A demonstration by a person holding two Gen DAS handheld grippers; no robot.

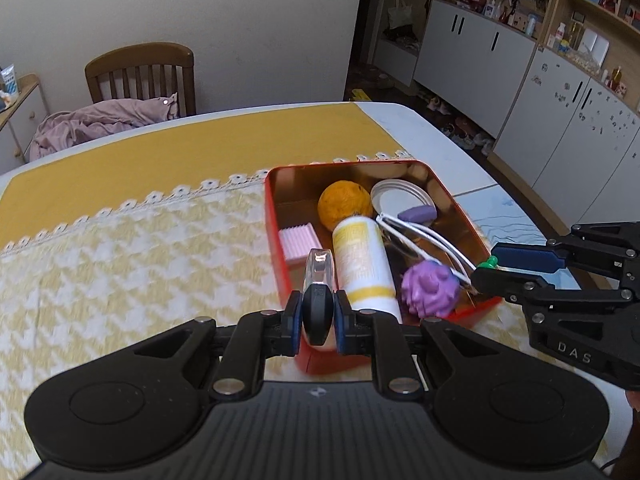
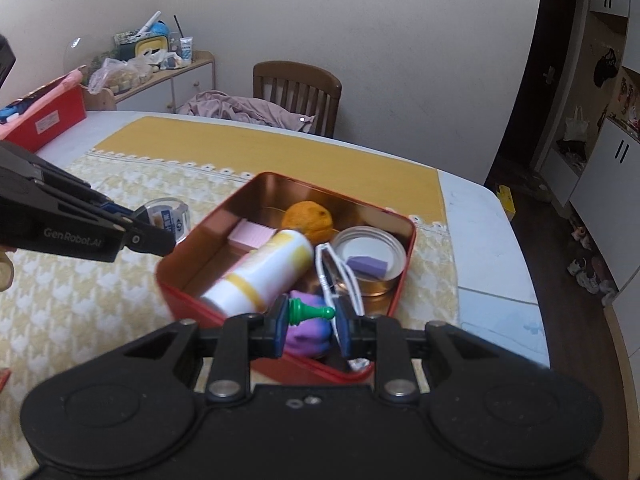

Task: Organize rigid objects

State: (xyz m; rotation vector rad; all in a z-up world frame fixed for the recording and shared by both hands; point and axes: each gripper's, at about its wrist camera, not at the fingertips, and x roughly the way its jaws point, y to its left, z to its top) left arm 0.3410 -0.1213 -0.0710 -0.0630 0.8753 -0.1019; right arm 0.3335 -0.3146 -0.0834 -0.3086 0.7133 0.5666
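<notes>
yellow cloth (image 1: 120,248) | red tin (image 1: 460,204) at 1 o'clock | left gripper (image 1: 316,316) clamps tape dispenser (image 1: 318,300) | right gripper (image 2: 310,322) clamps green pawn (image 2: 310,311) over tin

One red tin (image 2: 402,268) — one white bottle (image 2: 264,272), two purple pieces, one chair (image 2: 298,92).

Red tin (image 1: 448,196) w/ coppery inside. Orange ball (image 1: 345,204), white bottle (image 1: 366,264) w/ yellow bands, pink ridged block (image 1: 299,243), purple toy (image 1: 430,289), lilac eraser (image 1: 418,213), green pawn (image 2: 310,311). Tablecloth (image 1: 140,256) yellow/white houndstooth, white lace trim. Grippers black, blue pads (image 1: 341,326).
</notes>
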